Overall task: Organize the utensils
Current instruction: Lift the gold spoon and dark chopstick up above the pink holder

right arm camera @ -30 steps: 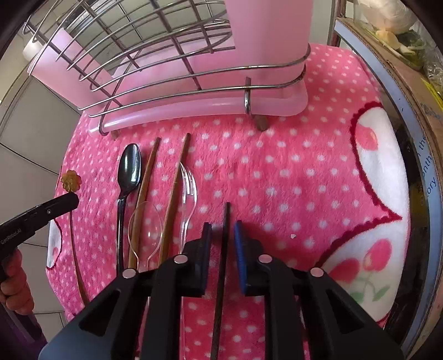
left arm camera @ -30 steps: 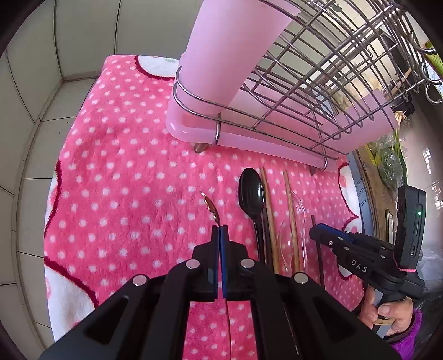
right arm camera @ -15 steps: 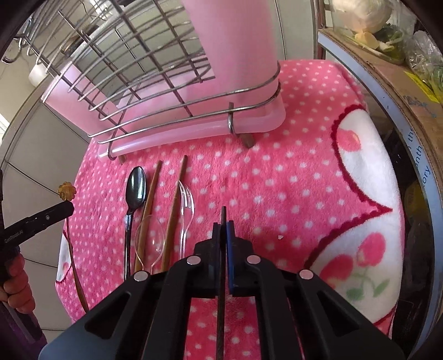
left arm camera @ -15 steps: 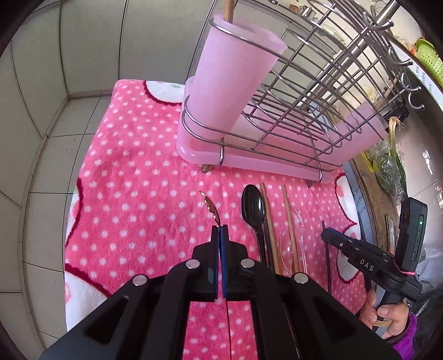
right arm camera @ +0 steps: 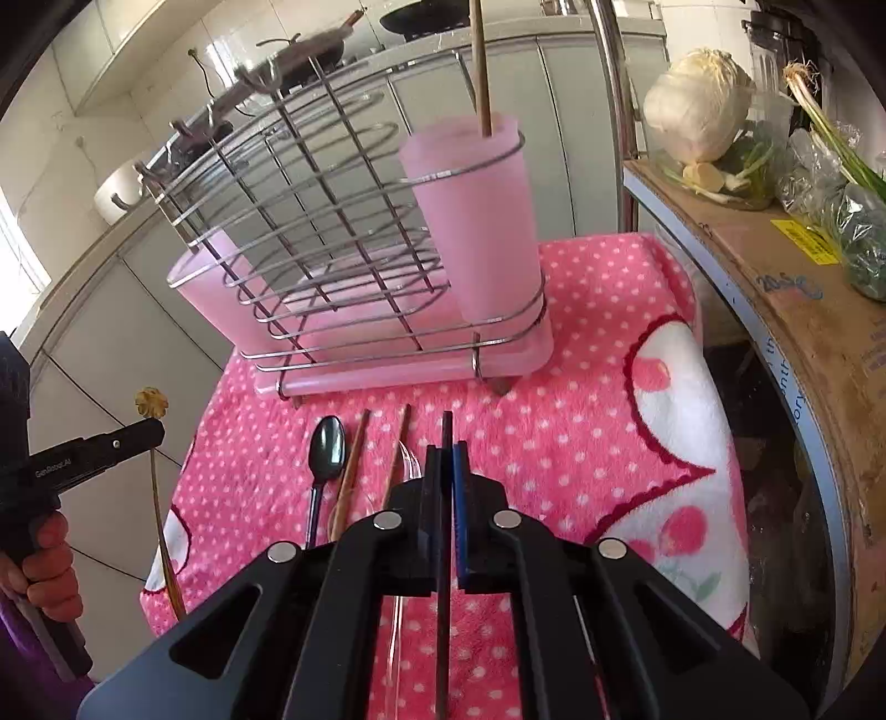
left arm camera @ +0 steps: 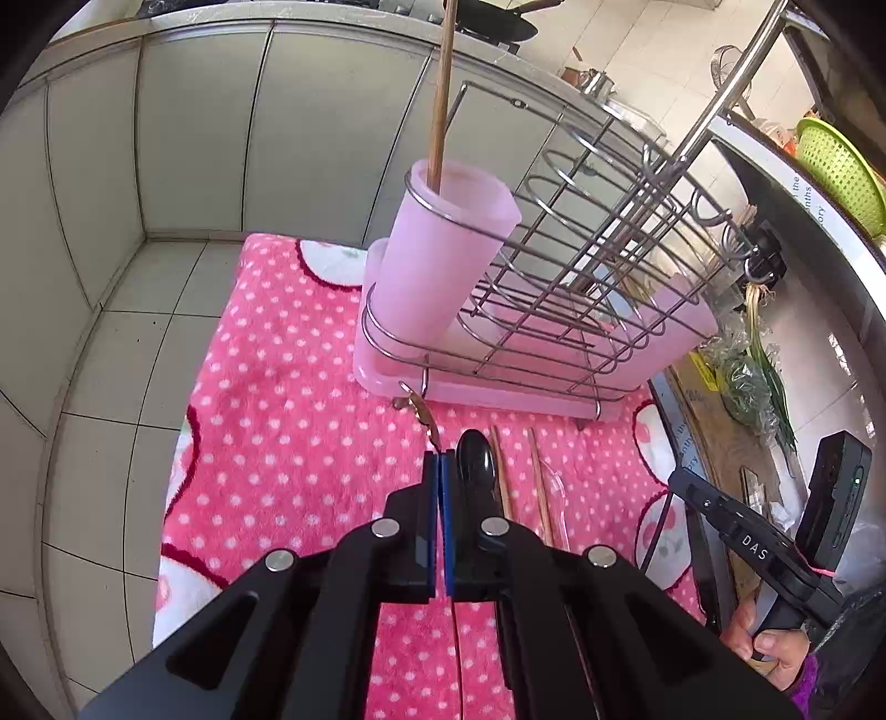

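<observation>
Right wrist: right gripper [right arm camera: 447,448] clamps black chopstick [right arm camera: 445,429], tip toward rack [right arm camera: 332,232]; left gripper [left arm camera: 439,471] clamps gold stirrer [left arm camera: 423,412].

Grey tiled floor [left arm camera: 111,354] meets pale cabinet doors [left arm camera: 199,138] under a sunlit countertop [left arm camera: 343,16].

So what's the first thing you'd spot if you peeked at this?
Probably the bright pink polka-dot towel covering the counter, with the wire rack standing on it and one wooden stick poking up from its tall pink cup. In front lie a black spoon and brown chopsticks, while each tool is shut on a thin utensil.
</observation>
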`<state>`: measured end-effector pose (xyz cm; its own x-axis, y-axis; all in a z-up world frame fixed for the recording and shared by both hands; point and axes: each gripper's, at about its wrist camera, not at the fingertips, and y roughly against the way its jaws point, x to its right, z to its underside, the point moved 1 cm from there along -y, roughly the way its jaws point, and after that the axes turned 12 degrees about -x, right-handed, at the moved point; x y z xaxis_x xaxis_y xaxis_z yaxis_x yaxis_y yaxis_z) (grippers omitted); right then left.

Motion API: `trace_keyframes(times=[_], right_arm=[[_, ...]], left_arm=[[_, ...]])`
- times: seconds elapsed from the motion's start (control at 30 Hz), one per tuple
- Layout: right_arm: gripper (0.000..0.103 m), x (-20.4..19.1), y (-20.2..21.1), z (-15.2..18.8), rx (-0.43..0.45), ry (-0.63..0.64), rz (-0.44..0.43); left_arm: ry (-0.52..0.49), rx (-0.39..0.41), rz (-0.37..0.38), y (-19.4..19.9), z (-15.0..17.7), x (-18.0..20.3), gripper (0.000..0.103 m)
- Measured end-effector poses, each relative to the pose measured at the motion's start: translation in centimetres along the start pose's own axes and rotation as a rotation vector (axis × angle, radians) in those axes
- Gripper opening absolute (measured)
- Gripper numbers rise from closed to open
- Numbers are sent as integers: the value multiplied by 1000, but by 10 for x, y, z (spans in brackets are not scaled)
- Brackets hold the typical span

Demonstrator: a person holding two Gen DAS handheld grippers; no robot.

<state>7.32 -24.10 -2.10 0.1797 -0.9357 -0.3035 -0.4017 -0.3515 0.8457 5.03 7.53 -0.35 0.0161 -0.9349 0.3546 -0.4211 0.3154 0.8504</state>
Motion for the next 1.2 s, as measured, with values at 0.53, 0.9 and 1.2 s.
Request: trace_keyframes(times=[0.53,0.9,1.2], right_arm=[[4,-9,67,-24,195,37,0],[4,-19,110,-50,297,72,-3],[4,-27,150,-83,398,100,13]], left_arm=[[10,210,35,60,-20,11,0],[42,361,45,97,-43,12,0],[38,509,9,124,-74,27,0]])
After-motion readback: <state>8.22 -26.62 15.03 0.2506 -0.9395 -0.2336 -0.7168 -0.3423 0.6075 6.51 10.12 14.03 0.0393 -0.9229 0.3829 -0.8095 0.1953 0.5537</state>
